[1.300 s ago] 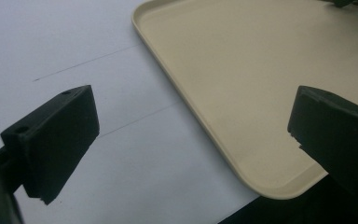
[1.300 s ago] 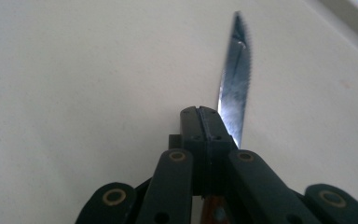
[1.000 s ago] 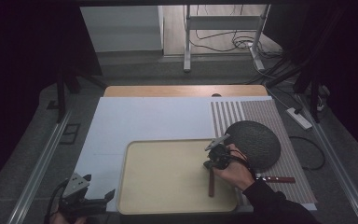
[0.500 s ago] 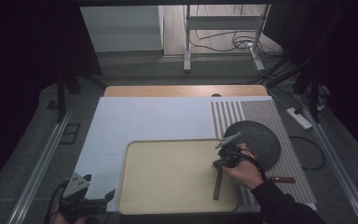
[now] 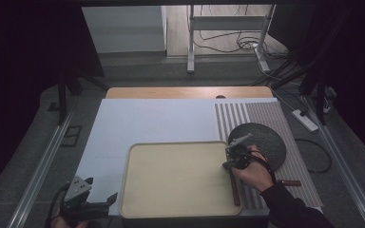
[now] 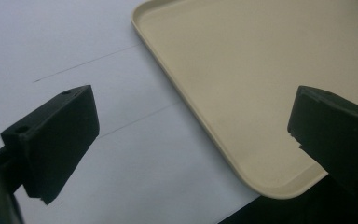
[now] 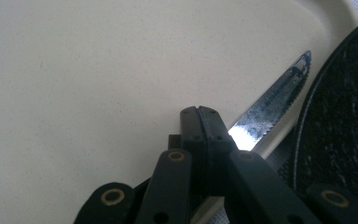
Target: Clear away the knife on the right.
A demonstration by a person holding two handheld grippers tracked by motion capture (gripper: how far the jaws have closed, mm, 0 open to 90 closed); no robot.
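Observation:
A serrated knife (image 5: 235,190) with a brown handle lies along the right rim of the beige tray (image 5: 180,180). My right gripper (image 5: 231,159) stands over its blade end, held by a hand. In the right gripper view the jaws (image 7: 200,116) are pressed together, and the blade (image 7: 275,98) runs out from under their right side, over the tray (image 7: 98,70), towards the dark round plate (image 7: 345,116). My left gripper (image 5: 102,190) rests open at the table's front left. Its jaws (image 6: 191,121) straddle the tray's near left corner (image 6: 242,70) without touching it.
The dark round plate (image 5: 261,137) sits on a striped placemat (image 5: 247,114) just right of the tray. Another brown handle (image 5: 291,182) lies on the mat beside the hand. A white sheet (image 5: 152,123) covers the table's left and middle.
The right gripper and hand moved right and slightly back. The knife swung with them from inside the tray to its right rim. The left gripper stayed put.

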